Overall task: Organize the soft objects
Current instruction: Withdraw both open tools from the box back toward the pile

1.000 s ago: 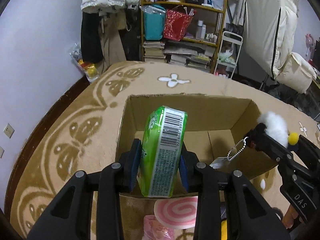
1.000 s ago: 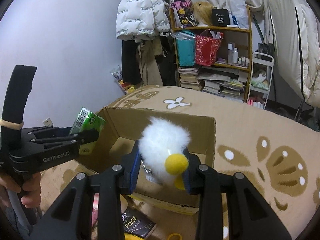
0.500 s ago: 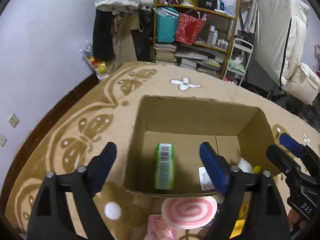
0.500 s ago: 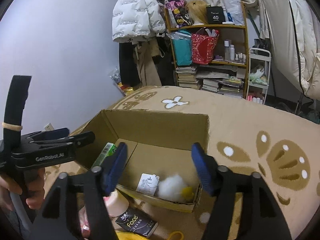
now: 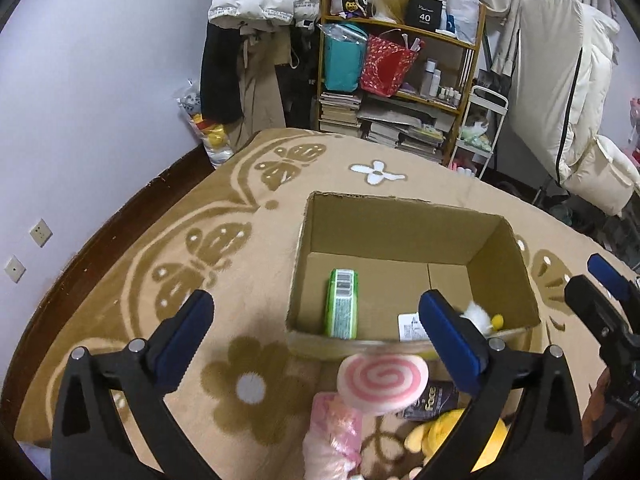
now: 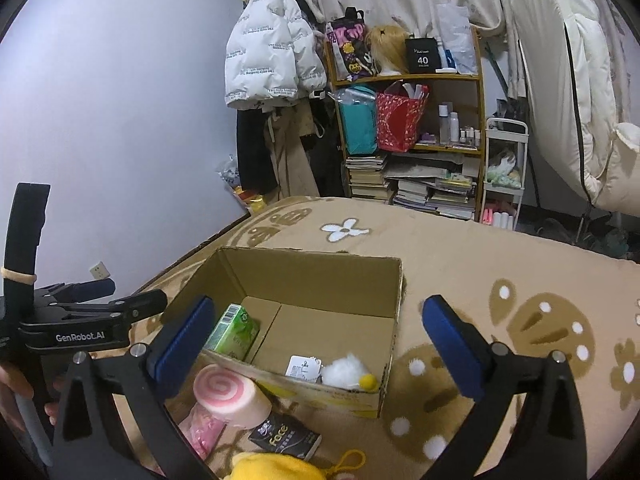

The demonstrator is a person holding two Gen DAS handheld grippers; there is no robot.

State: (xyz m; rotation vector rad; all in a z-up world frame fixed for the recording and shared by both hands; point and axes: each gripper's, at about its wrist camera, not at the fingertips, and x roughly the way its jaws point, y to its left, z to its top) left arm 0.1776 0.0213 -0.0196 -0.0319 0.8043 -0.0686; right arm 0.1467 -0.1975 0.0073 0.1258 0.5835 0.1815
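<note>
An open cardboard box [image 5: 400,216] [image 6: 312,276] stands on the tan patterned blanket. A green tissue pack [image 5: 342,306] [image 6: 234,330] lies on edge at the left of its floor. A white fluffy toy with a yellow beak and a paper tag [image 5: 480,316] [image 6: 350,372] lies in the near right corner. My left gripper [image 5: 314,306] [image 6: 134,293] hangs above the box's near left side, jaws opening, nothing between its pads. My right gripper [image 6: 319,308] [image 5: 586,276] hovers over the near wall, jaws opening too and holding nothing.
In front of the box lie a pink swirl cushion [image 5: 382,380] [image 6: 228,390], a pink bag [image 5: 332,436], a black "face" pack [image 6: 284,436] and a yellow plush [image 6: 272,468]. A cluttered shelf [image 6: 408,128] and hung coats stand beyond the blanket.
Both grippers let go and spread wide. The green pack and the white toy dropped into the box. Both grippers drew back and upward from the box.
</note>
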